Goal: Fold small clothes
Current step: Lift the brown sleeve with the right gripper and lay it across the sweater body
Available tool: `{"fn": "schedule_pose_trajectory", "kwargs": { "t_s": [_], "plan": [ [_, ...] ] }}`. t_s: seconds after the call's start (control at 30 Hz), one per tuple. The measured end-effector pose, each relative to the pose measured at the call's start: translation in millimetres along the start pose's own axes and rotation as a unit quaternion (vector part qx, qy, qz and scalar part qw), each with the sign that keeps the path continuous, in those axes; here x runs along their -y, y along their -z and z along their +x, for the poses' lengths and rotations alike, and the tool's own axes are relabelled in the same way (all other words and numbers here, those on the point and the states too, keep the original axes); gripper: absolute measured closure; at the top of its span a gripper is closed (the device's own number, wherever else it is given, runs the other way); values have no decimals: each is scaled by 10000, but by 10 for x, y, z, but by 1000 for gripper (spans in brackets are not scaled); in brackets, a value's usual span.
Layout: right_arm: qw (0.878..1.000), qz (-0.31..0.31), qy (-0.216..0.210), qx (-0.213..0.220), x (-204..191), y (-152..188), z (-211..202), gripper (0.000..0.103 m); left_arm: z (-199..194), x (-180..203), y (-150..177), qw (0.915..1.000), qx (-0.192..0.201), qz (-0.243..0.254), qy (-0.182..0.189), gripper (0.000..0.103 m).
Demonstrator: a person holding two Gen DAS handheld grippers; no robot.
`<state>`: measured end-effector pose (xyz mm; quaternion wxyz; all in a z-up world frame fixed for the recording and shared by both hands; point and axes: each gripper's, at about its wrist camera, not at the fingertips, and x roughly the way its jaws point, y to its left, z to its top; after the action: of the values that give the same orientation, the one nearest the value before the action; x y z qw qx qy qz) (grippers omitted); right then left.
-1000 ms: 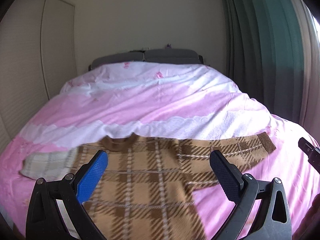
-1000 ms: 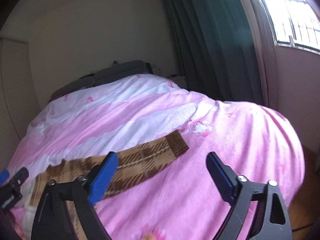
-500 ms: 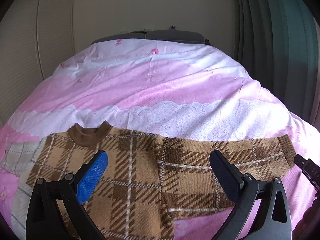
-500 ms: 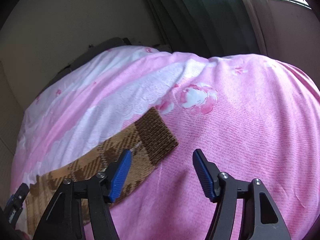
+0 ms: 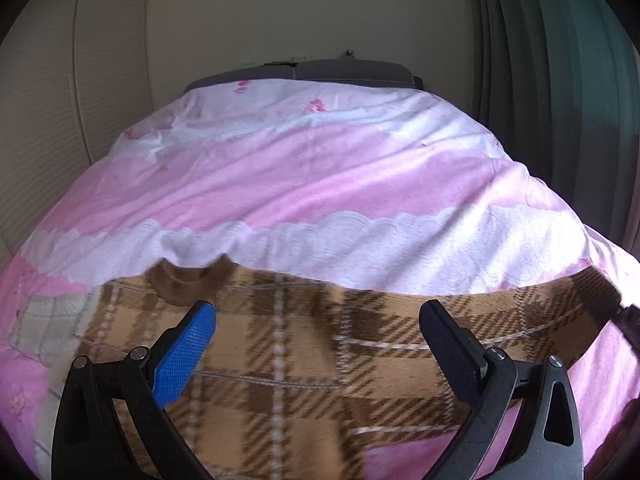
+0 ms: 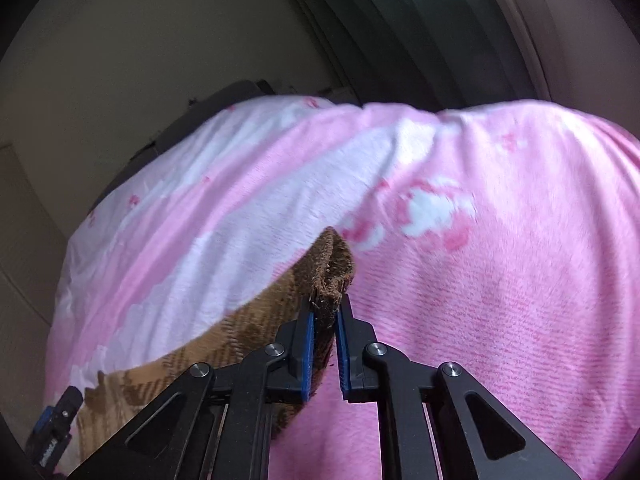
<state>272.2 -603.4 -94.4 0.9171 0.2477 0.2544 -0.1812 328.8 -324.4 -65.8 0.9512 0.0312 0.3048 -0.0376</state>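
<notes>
Both fingers of the right gripper (image 6: 325, 312) are pinched narrow on the dark brown ribbed cuff (image 6: 329, 276) of the brown and tan plaid knit sweater (image 5: 280, 360), and the cuff stands up bunched between the 2 blue pads. That sleeve runs away to the left across the pink and white quilted bed cover (image 6: 500, 300). Over on the other side, the left gripper (image 5: 318, 332) has its fingers spread wide, 1 blue pad (image 5: 182, 356) on the left and 1 dark pad on the right, gripping nothing and poised above the sweater's chest. The sweater lies spread face up on the near part of the bed, its round brown collar (image 5: 188, 280) pointing toward the far end and the right sleeve stretched out toward the right edge. Part of a pale cream checked cloth (image 5: 48, 320) shows at the sweater's left side. A grey headboard (image 5: 320, 72) closes the far end, dark green curtains (image 5: 560, 80) hang on the right, and a cream wardrobe (image 5: 60, 120) stands on the left.
</notes>
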Motion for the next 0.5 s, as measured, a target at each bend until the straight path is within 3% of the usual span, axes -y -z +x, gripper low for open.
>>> {"fn": "schedule_pose_trajectory", "kwargs": {
  "t_s": [0.3, 0.5],
  "plan": [
    [9900, -1233, -341, 602, -1293, 63, -596, 92, -553, -1102, -197, 9981, 245, -344, -445, 0],
    [9739, -2012, -776, 709, -2382, 464, -780, 92, -932, -2015, -198, 9934, 472, -538, -895, 0]
  ]
}}
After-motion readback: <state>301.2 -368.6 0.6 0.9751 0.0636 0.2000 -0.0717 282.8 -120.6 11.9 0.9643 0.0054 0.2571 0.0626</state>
